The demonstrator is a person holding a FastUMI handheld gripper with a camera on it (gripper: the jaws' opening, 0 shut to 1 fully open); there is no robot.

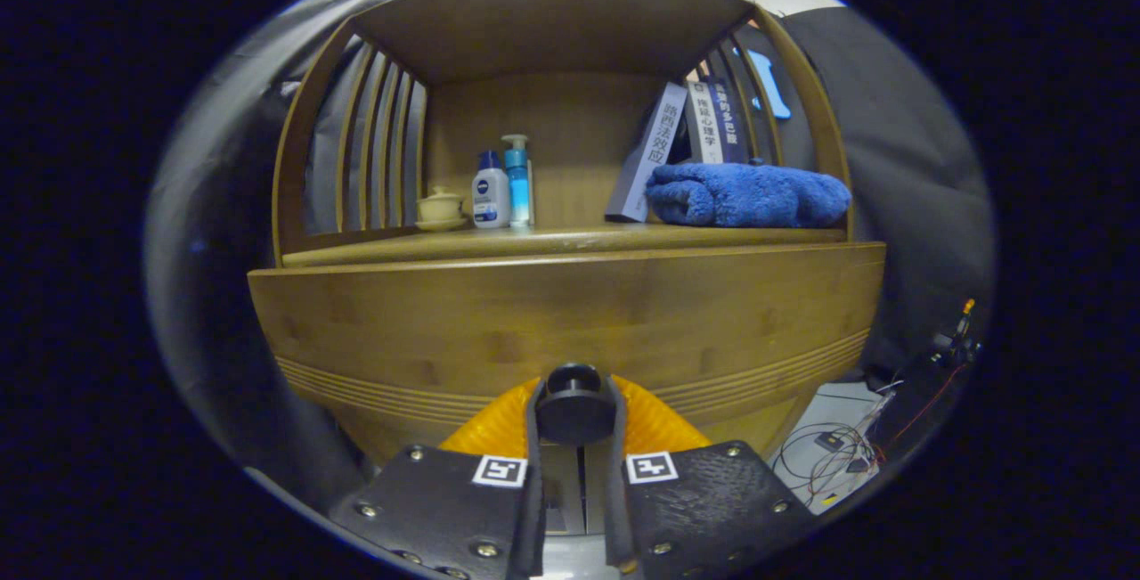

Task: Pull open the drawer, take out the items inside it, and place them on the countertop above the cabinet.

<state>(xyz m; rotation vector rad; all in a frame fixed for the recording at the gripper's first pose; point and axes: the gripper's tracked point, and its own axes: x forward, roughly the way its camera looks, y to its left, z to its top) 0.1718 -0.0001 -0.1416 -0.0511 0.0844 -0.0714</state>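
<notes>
The gripper (pixel 574 415) is clamped on the black knob (pixel 574 404) at the lower middle of the drawer front (pixel 570 322), one finger pressing each side of it. Risk: the knob is small and round, so a pull off the drawer's axis could let the fingers (pixel 533 437) slip off, or rack the drawer in the cabinet. The countertop (pixel 552 241) already carries bottles (pixel 501 190) and a towel (pixel 746 195), so crowding the bare front edge could topple items.
</notes>
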